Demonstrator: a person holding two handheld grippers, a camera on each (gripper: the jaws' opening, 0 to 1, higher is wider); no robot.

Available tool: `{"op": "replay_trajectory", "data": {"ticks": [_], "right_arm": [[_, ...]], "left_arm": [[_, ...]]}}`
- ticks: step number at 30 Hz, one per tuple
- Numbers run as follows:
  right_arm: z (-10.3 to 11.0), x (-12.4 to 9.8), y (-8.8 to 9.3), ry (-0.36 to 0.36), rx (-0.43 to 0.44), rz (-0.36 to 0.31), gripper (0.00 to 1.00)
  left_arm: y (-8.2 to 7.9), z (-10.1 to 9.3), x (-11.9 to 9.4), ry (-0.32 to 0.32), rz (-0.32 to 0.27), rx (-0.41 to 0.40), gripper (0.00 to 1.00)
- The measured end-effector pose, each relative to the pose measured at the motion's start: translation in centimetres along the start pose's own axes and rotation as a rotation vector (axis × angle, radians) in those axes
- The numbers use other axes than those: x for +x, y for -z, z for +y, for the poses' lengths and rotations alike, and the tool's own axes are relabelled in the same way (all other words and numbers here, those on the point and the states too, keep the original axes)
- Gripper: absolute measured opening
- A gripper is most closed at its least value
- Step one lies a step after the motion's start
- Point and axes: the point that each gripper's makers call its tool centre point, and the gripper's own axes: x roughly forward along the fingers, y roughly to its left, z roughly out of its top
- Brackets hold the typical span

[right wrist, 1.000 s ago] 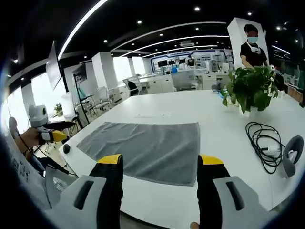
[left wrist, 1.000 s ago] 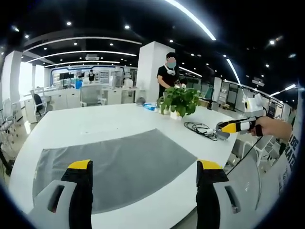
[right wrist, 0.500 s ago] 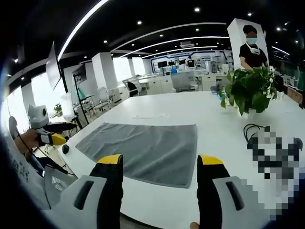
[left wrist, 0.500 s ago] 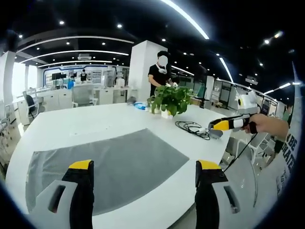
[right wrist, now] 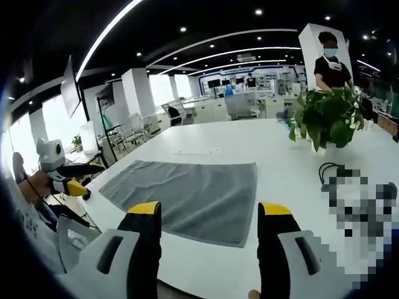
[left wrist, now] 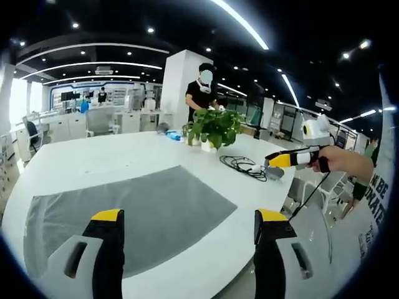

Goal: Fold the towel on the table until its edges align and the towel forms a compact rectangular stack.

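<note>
Grey towel [left wrist: 128, 212] lies spread flat on the white table [left wrist: 93, 165], unfolded; in the right gripper view it sits at centre [right wrist: 187, 196] on the table [right wrist: 224, 146]. Left gripper [left wrist: 187, 227] hangs over the near edge, jaws wide apart, holding nothing. Right gripper [right wrist: 209, 218] does the same, jaws wide and empty; it also shows at 3 o'clock in the left gripper view [left wrist: 293, 159]. A plant [left wrist: 212, 128] stands at 12 o'clock beyond the towel, a black cable [left wrist: 243, 165] beside it, and a person [left wrist: 199, 99] behind.
</note>
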Motion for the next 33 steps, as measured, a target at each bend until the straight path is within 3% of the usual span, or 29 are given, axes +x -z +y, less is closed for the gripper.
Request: {"op": "replay_trajectory", "data": {"ticks": [21,26,33], "right_arm": [[-3.1,0.5,-0.3,0.002,-0.005,0.011,0.61],[-3.5,0.8,-0.7,-0.003,-0.016,0.017,0.61],[-4.3,1.6,-1.3,-0.027,-0.047,0.035,0.61]], "left_arm": [[-0.5,-3.1,3.9,0.086,0.029,0.026,0.85],[-0.8,-4.1,4.7,0.126,0.03,0.05,0.77],[-0.9,-4.5,6.2,0.134,0.051,0.109,0.76]]}}
